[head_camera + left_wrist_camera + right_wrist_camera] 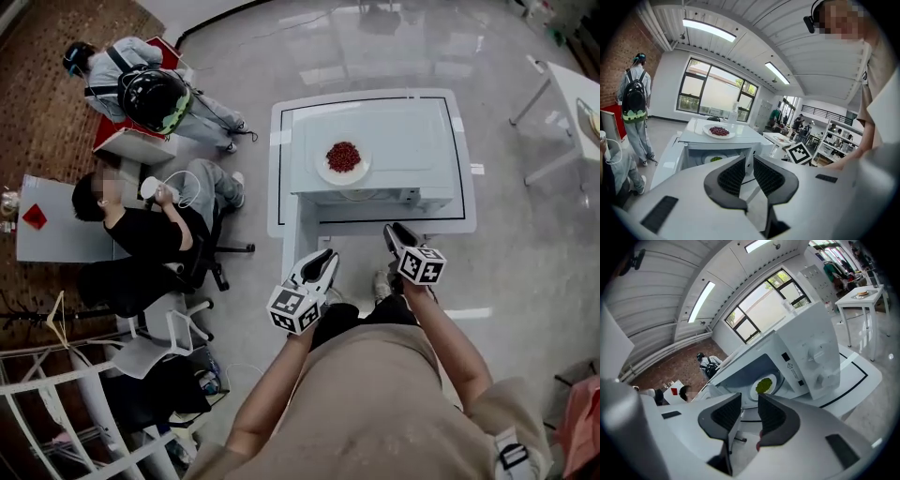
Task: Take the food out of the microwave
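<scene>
Clearly, the green food lay on a white plate inside the microwave, a little above the centre of the right gripper view. The right gripper was just under it in that frame, apart from it. Its jaws stood a little apart with nothing between them, and the food showed above the gap and slightly to the right.

In the left gripper view, the same food was seen low in the cavity, left of the centre. The left gripper was to the lower right of it and did not touch it. Its jaws were also parted by a narrow gap and held nothing.

From the head view, the microwave stood on a white counter in the upper middle of the frame. Both grippers were just below its front edge, the left one lower and further left. A second plate with red food rested on top of the microwave. The green food itself could not be seen from above. A seated person was at the left of the frame.
</scene>
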### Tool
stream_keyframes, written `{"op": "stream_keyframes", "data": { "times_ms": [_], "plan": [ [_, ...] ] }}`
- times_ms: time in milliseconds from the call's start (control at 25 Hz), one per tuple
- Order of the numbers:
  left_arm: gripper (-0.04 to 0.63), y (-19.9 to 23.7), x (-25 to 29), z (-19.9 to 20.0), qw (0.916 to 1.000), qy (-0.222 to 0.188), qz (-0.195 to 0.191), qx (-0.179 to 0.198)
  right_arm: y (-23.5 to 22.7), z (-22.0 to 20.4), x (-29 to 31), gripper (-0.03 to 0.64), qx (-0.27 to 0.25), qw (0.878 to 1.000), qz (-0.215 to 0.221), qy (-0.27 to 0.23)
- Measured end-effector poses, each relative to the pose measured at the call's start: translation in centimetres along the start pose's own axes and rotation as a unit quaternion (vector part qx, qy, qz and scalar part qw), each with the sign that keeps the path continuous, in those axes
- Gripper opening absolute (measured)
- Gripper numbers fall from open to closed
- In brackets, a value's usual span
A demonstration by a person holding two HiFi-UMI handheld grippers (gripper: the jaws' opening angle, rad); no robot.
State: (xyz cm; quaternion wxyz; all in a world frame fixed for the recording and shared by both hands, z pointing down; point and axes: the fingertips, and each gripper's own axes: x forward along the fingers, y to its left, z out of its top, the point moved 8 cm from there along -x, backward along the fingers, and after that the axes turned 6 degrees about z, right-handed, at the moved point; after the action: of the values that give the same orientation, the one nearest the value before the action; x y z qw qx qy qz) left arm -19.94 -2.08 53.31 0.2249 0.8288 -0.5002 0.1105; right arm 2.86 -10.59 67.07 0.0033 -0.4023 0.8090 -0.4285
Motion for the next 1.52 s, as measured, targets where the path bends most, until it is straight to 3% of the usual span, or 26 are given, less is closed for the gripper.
{"op": "stream_keyframes", "data": {
  "times_ms": [400, 800, 1040, 1520],
  "plan": [
    [0.044, 1.8, 3.3, 0.5, 0.9997, 0.012, -0.008, 0.019, -3.8, -0.8, 7.1, 0.101, -0.022, 0.999, -0.048, -0.008],
    [0.044, 3.0, 5.7, 0.2, 0.9980, 0.049, -0.026, 0.029, -6.6, -1.4, 14.0, 0.201, -0.020, 0.992, -0.125, -0.006],
    [0.043, 3.3, 6.1, 0.5, 0.9967, 0.056, -0.036, 0.045, -7.6, -1.0, 15.8, 0.206, -0.015, 0.984, -0.179, -0.008],
    [0.008, 3.7, 5.9, 0.5, 0.9952, 0.063, -0.049, 0.056, -8.5, -1.0, 17.8, 0.206, 0.015, 0.969, -0.247, 0.006]
  ]
}}
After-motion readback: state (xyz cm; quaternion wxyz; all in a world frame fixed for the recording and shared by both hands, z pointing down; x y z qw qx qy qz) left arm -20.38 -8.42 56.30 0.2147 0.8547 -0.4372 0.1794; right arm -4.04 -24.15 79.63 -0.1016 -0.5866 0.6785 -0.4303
